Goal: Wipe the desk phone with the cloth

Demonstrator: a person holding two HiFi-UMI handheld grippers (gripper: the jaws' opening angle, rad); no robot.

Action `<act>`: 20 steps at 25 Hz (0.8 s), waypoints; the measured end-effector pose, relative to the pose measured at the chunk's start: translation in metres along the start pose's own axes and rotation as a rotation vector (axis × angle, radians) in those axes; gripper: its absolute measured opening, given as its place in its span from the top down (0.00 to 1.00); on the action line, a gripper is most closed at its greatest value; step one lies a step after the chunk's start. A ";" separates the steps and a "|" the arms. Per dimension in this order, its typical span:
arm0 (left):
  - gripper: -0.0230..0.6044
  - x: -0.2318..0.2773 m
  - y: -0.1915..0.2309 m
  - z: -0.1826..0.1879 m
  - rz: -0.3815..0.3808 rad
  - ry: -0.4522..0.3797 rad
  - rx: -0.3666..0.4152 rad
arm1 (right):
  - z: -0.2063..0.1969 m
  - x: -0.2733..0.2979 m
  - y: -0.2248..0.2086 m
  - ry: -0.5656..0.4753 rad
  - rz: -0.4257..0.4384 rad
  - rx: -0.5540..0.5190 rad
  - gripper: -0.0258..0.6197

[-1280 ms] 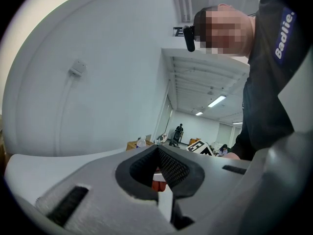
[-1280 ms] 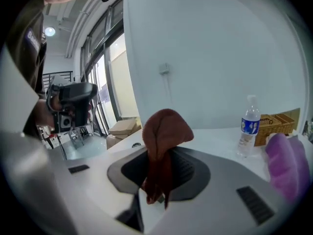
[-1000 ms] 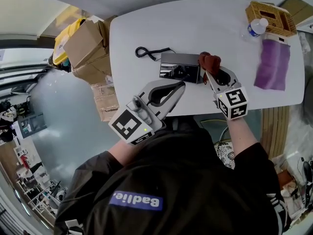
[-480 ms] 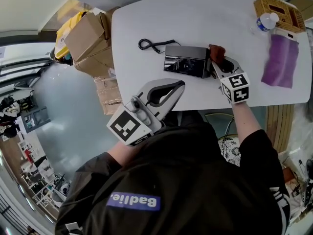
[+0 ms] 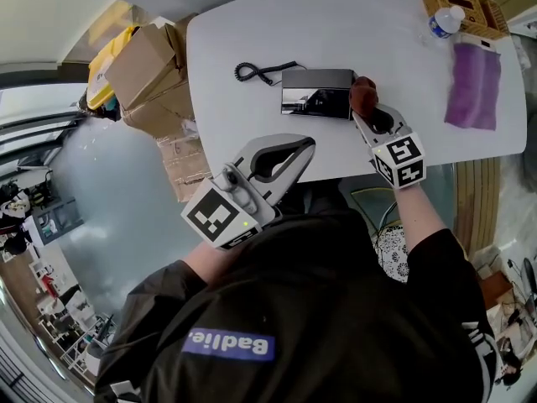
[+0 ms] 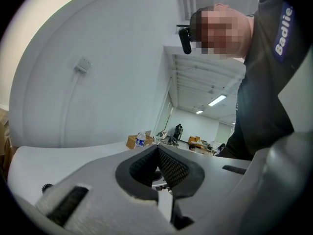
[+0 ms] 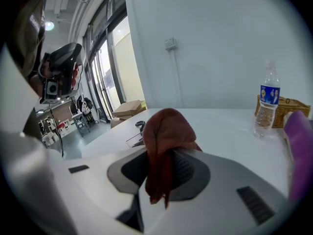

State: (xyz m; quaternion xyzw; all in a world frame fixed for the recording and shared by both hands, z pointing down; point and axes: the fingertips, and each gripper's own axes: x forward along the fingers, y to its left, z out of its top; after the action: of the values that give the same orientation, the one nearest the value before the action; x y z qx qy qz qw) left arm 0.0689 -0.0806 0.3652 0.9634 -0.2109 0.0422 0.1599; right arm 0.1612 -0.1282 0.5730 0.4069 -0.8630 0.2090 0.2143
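Your right tongs (image 5: 363,114) gripped the cloth (image 5: 362,95) at the right end of the phone (image 5: 315,93) on the table (image 5: 243,32), while your left tongs (image 5: 307,145) sat closed and empty short of it, so a hard wipe could shove the unheld phone.

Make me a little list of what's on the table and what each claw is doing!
table: white, rounded corners
desk phone: dark, on the table, coiled cord at its left
cloth: reddish brown, at the phone's right end
right claw: shut on the cloth
left claw: shut, nothing in it, away from the phone
far right corner: purple cloth, water bottle, wicker basket
beside the table: cardboard boxes
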 end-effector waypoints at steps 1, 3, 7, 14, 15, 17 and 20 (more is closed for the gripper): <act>0.95 -0.003 -0.002 -0.001 -0.007 0.000 0.000 | -0.006 -0.002 0.003 0.009 -0.006 0.004 0.82; 0.95 -0.008 -0.006 -0.003 -0.021 0.002 0.001 | -0.019 -0.006 0.008 0.032 -0.021 0.014 0.82; 0.95 -0.018 -0.011 -0.007 -0.048 -0.001 -0.001 | -0.044 -0.012 0.018 0.088 -0.041 0.041 0.82; 0.95 -0.036 -0.013 -0.001 -0.074 -0.028 -0.006 | 0.001 -0.036 0.038 0.032 -0.058 0.004 0.82; 0.95 -0.039 -0.012 0.002 -0.072 -0.037 -0.001 | 0.016 -0.037 0.035 0.016 -0.063 -0.022 0.82; 0.95 -0.044 -0.007 0.008 -0.063 -0.055 0.010 | 0.046 -0.033 0.026 -0.003 -0.074 -0.089 0.82; 0.95 -0.050 0.002 0.013 -0.035 -0.069 0.005 | 0.077 -0.017 0.006 0.015 -0.095 -0.197 0.82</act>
State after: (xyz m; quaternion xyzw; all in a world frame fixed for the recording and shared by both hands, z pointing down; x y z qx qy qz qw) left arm 0.0227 -0.0664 0.3460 0.9682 -0.1993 0.0066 0.1510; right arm 0.1510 -0.1559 0.5001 0.4229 -0.8574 0.1160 0.2695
